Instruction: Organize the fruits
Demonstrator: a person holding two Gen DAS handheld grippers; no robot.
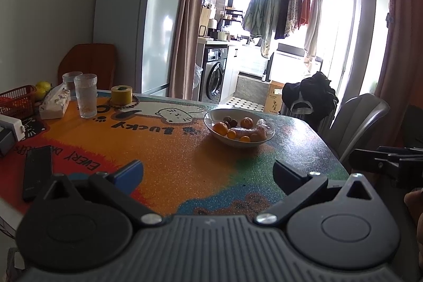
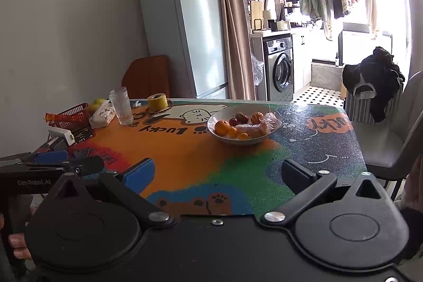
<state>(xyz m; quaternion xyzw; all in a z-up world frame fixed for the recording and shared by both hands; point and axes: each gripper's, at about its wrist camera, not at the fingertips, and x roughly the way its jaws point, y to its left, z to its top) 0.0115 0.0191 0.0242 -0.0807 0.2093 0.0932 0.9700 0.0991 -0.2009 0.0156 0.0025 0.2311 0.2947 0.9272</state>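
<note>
A white bowl [image 1: 211,120] [image 2: 211,127] sits on the colourful table mat and holds several small oranges [image 1: 220,128] [image 2: 221,127], dark red fruits [image 2: 241,118] and a plastic-wrapped item [image 1: 260,127] [image 2: 248,129]. A red basket [image 1: 15,101] [image 2: 71,116] stands at the far left with yellow-green fruit [image 1: 43,87] [image 2: 97,102] behind it. My left gripper [image 1: 207,172] is open and empty above the near part of the table. My right gripper [image 2: 218,175] is open and empty, to the right of the left one. Both are well short of the bowl.
Two glasses [image 1: 86,95] [image 2: 121,106], a tissue pack [image 1: 54,103] [image 2: 101,115], a yellow tape roll [image 1: 121,95] [image 2: 157,101] and a black phone [image 1: 37,173] lie on the table. A grey chair [image 1: 354,123] [image 2: 391,149] stands at the right edge.
</note>
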